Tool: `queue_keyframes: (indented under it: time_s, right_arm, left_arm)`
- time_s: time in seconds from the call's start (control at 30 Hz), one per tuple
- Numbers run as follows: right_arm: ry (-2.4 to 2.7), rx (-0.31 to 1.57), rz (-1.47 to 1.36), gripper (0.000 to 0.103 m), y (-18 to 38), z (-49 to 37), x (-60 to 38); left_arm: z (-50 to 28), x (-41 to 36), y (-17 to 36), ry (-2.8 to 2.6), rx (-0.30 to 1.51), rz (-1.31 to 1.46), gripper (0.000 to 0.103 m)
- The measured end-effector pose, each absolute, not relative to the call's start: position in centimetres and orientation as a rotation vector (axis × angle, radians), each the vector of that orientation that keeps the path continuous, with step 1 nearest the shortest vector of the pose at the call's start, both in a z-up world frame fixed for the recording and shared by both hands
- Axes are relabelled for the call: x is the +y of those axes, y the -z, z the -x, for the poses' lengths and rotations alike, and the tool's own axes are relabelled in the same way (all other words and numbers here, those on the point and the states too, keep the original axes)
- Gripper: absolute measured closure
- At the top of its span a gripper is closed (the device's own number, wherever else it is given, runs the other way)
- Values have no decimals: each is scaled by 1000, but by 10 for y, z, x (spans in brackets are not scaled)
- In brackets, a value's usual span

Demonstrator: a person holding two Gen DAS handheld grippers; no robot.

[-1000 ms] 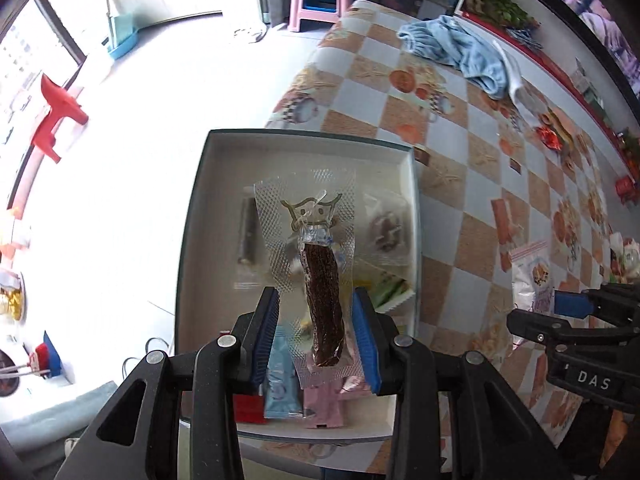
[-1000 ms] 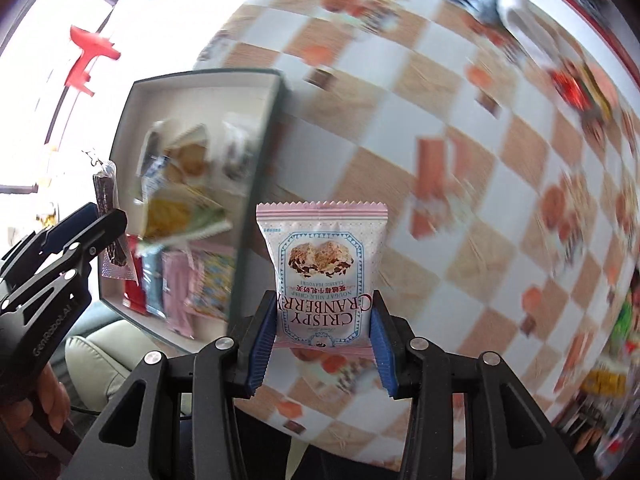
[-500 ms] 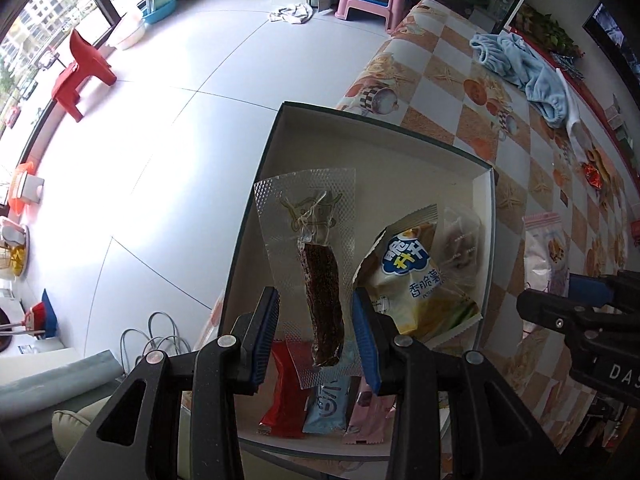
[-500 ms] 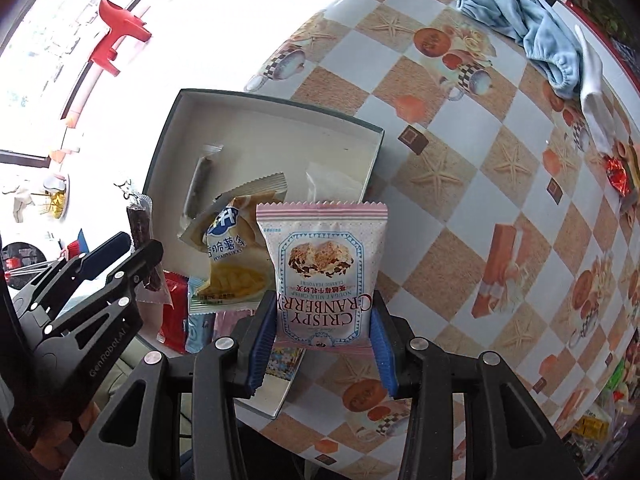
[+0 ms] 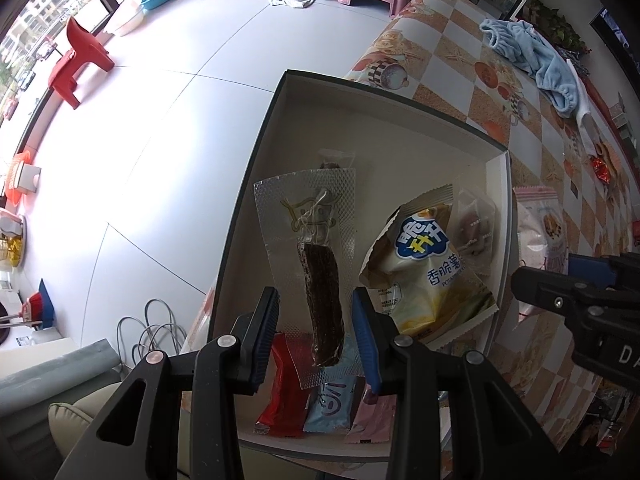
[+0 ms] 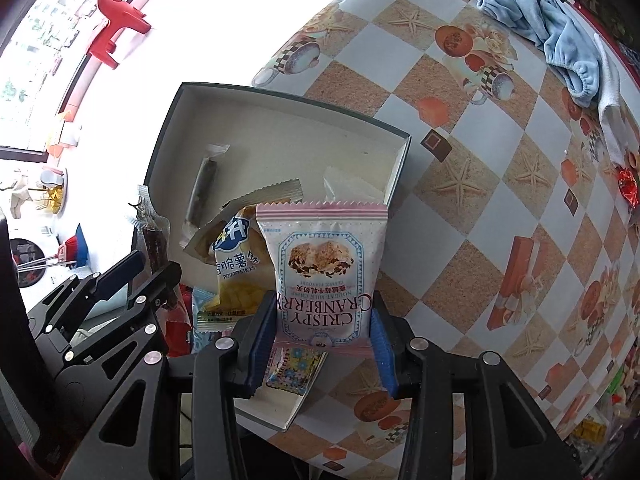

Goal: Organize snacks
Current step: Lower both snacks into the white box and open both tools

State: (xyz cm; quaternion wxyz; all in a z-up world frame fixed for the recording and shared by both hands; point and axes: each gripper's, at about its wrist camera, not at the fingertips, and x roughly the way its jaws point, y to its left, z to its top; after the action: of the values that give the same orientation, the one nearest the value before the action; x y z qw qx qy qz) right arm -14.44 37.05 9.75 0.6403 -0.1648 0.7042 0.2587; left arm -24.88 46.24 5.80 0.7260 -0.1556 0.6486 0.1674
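My left gripper is shut on a clear packet with a dark jerky stick, held above the near left part of the open box. My right gripper is shut on a pink Crispy Cranberry packet, held over the box's right wall. In the box lie a yellow potato-sticks bag, a dark stick in clear wrap, and red, blue and pink packets at the near end. The left gripper also shows in the right wrist view.
The box sits at the edge of a checkered table. A blue towel lies at the far end, small wrapped snacks along the right. White floor, cables and a red stool lie to the left.
Both grippers kept their packets. The views have pulled back and shifted, so the box now sits farther right in the left view and lower left in the right view.
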Motion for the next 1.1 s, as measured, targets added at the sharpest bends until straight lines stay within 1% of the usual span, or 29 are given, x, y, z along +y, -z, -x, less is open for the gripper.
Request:
queue_keyframes:
  time_s: [0.2, 0.3, 0.33, 0.37, 0.4, 0.43, 0.47, 0.5, 0.6, 0.63, 0.7, 0.73, 0.77, 0.97, 1.1]
  right_arm:
    - [-585, 1609, 383, 58, -93, 142, 377]
    - [-593, 1620, 376, 57, -92, 140, 381]
    - [-596, 1626, 373, 54, -92, 139, 382]
    - [-598, 1626, 371, 49, -92, 139, 383]
    - [-599, 1624, 370, 44, -93, 138, 384]
    - [-602, 1621, 368, 31, -95, 138, 384]
    - [-608, 1614, 364, 21, -97, 138, 385]
    - [-611, 1605, 362, 20, -99, 138, 385]
    - [-609, 1609, 375, 20, -101, 137, 385]
    - [-607, 1612, 373, 20, -101, 138, 384]
    - [-604, 1620, 361, 20, -101, 138, 381]
    - [-604, 1623, 354, 17, -101, 139, 379]
    - [-600, 1629, 350, 0, -100, 139, 376]
    - [-603, 1614, 338, 0, -108, 144, 360]
    - [-595, 1609, 328, 0, -112, 148, 349]
  left_arm:
    - [249, 463, -53, -364, 1448, 341, 61]
    - [248, 462, -52, -366, 1449, 335, 55]
    - [248, 462, -52, -364, 1448, 333, 48]
    - [249, 462, -53, -364, 1445, 335, 35]
    - [249, 462, -54, -365, 1439, 335, 30]
    - [249, 462, -56, -366, 1428, 335, 22]
    - [250, 461, -57, -364, 1421, 335, 22]
    - [249, 460, -57, -355, 1422, 334, 21]
    - [251, 457, -56, -352, 1430, 318, 14]
    - [251, 455, -54, -340, 1436, 317, 8]
    - [253, 453, -52, -326, 1452, 326, 7]
    - [254, 452, -51, -311, 1464, 339, 5]
    - [255, 451, -50, -290, 1474, 357, 0]
    - [258, 445, -55, -330, 1477, 307, 0]
    - [256, 446, -55, -371, 1487, 323, 0]
